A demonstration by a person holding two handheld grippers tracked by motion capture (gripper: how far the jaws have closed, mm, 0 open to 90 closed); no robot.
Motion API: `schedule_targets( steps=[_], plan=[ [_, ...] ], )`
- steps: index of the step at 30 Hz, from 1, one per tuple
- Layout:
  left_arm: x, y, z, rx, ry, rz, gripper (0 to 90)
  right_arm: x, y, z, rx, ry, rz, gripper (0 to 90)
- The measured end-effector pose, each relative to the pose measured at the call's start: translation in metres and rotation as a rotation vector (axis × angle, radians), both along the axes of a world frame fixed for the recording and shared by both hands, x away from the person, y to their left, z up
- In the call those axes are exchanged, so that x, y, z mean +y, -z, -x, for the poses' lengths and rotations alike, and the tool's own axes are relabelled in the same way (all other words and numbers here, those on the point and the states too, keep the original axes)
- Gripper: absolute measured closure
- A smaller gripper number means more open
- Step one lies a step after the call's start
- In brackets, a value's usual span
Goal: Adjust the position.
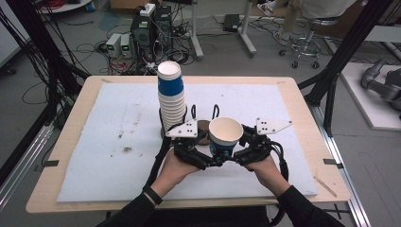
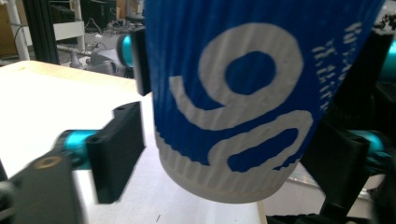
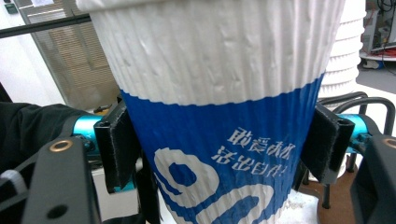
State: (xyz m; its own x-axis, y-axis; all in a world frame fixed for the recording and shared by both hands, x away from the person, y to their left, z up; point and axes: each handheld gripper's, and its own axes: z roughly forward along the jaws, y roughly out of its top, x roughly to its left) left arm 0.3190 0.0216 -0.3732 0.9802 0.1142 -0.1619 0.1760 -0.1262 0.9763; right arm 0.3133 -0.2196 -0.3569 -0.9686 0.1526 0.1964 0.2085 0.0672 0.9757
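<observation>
A tall stack of cups (image 1: 171, 97) stands on the white pad (image 1: 94, 142) of the desk (image 1: 71, 113). Just in front of the stack, the left gripper (image 1: 208, 160) has its fingers (image 2: 116, 149) either side of a blue-and-white paper cup (image 1: 225, 135), the near one standing just clear of it. The cup is upright, off the pad. Right of the stack, the right gripper (image 1: 236, 156) has its fingers (image 3: 119, 144) clamped on the cup.

Both tongs (image 1: 222, 158) close together, level
</observation>
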Motion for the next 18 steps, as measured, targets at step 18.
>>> schedule_targets(
  steps=[18],
  plan=[
    [0.0001, 0.0015, -0.001, -0.02, 0.016, -0.045, 29.6, -0.0021, -0.0034, -0.0015, -0.013, 0.012, 0.004, 17.3]
  ],
)
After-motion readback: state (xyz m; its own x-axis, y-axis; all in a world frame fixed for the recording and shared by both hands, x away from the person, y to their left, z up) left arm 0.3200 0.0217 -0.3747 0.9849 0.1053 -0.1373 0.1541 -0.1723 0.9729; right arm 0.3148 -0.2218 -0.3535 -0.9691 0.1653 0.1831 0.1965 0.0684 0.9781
